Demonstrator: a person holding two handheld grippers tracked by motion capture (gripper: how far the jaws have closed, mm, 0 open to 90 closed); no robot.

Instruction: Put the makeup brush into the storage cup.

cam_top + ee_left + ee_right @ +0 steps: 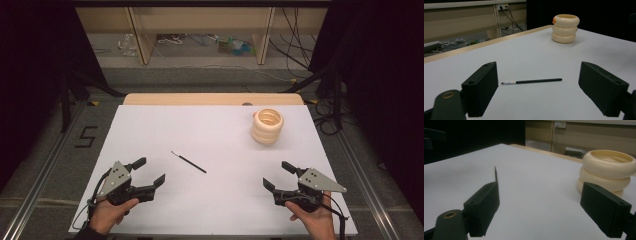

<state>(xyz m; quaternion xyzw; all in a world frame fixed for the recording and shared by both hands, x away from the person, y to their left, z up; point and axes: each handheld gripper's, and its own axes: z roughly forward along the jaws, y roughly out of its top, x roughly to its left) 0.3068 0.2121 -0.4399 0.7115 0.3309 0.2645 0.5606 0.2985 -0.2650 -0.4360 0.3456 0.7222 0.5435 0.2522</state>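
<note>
Though slender, brush (189,162); 3-ringed cup (267,126).

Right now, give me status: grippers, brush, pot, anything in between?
Left gripper and right gripper open, empty, low at near edge. Paintbrush flat mid-table, untouched. Cream ringed pot upright, far right. Nothing between.

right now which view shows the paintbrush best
The left gripper view: the paintbrush lies side-on on the white table, showing bristles, ferrule and dark handle. The high view shows it whole but small. The right gripper view shows its dark end rising behind a jaw.
</note>
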